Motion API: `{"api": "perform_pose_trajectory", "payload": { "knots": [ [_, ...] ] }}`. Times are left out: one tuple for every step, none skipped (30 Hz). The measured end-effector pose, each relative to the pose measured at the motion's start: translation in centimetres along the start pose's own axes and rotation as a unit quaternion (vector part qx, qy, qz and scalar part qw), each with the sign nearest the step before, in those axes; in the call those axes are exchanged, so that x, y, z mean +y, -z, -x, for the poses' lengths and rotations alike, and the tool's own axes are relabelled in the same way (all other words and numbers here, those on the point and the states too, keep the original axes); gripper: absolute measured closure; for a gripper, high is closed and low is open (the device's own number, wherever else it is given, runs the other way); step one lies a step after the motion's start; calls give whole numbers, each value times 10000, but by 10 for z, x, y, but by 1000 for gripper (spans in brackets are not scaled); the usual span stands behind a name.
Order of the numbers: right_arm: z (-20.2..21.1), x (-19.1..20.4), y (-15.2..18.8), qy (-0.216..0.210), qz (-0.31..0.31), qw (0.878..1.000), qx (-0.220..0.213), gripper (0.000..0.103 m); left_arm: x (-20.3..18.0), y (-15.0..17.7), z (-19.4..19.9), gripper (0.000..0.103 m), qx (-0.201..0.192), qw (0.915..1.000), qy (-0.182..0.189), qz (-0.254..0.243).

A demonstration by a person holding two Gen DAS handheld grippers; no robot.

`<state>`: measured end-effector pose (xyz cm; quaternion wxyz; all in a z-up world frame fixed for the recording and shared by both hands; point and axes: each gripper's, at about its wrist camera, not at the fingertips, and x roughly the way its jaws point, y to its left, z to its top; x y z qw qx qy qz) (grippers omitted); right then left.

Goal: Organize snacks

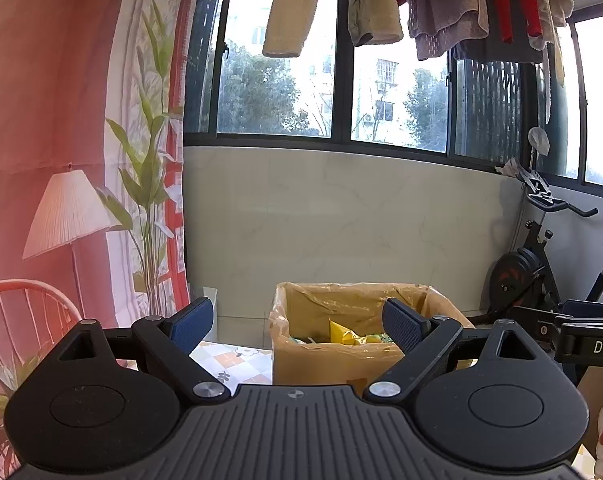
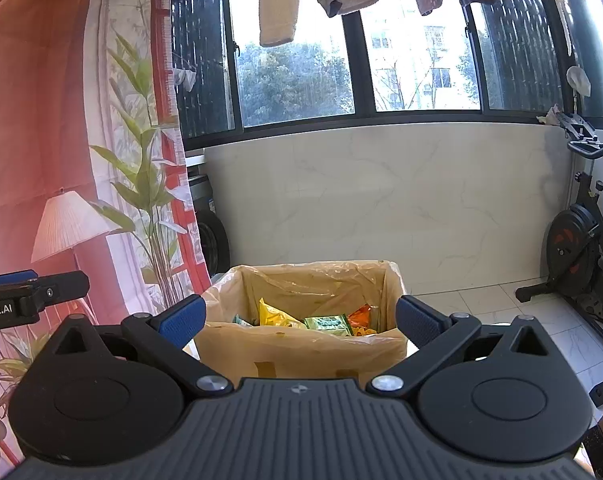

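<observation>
A cardboard box (image 2: 301,350) lined with clear plastic stands ahead of both grippers; its front wall (image 1: 321,364) shows in the left wrist view too. Inside lie snack packets: a yellow one (image 2: 275,316), a green one (image 2: 327,324) and an orange one (image 2: 361,318). The yellow packet (image 1: 343,334) also shows in the left wrist view. My left gripper (image 1: 299,326) hangs open and empty before the box. My right gripper (image 2: 301,320) is open and empty too, level with the box's near rim. The left gripper's body (image 2: 25,300) pokes in at the right wrist view's left edge.
The box rests on a table with a tiled-pattern cloth (image 1: 231,360). Behind it are a pale marble wall (image 2: 381,196) and windows with hanging laundry (image 1: 361,4). An exercise bike (image 2: 585,248) stands at the right, a printed curtain (image 2: 81,140) at the left.
</observation>
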<state>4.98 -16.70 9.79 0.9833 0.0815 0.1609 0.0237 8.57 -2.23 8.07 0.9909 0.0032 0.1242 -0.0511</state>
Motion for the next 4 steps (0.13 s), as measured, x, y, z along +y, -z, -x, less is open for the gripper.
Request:
{"api": "perform_pose_trajectory", "payload": {
  "knots": [
    [0, 0, 0, 1, -1, 10000, -4, 0, -1, 1, 1, 10, 2, 10000, -23, -16],
    [0, 0, 0, 4, -2, 10000, -4, 0, -2, 1, 1, 10, 0, 10000, -32, -24],
    [0, 0, 0, 4, -2, 10000, -2, 0, -1, 1, 1, 10, 1, 10000, -26, -17],
    [0, 0, 0, -1, -1, 10000, -3, 0, -1, 1, 1, 10, 4, 10000, -19, -6]
  ]
}}
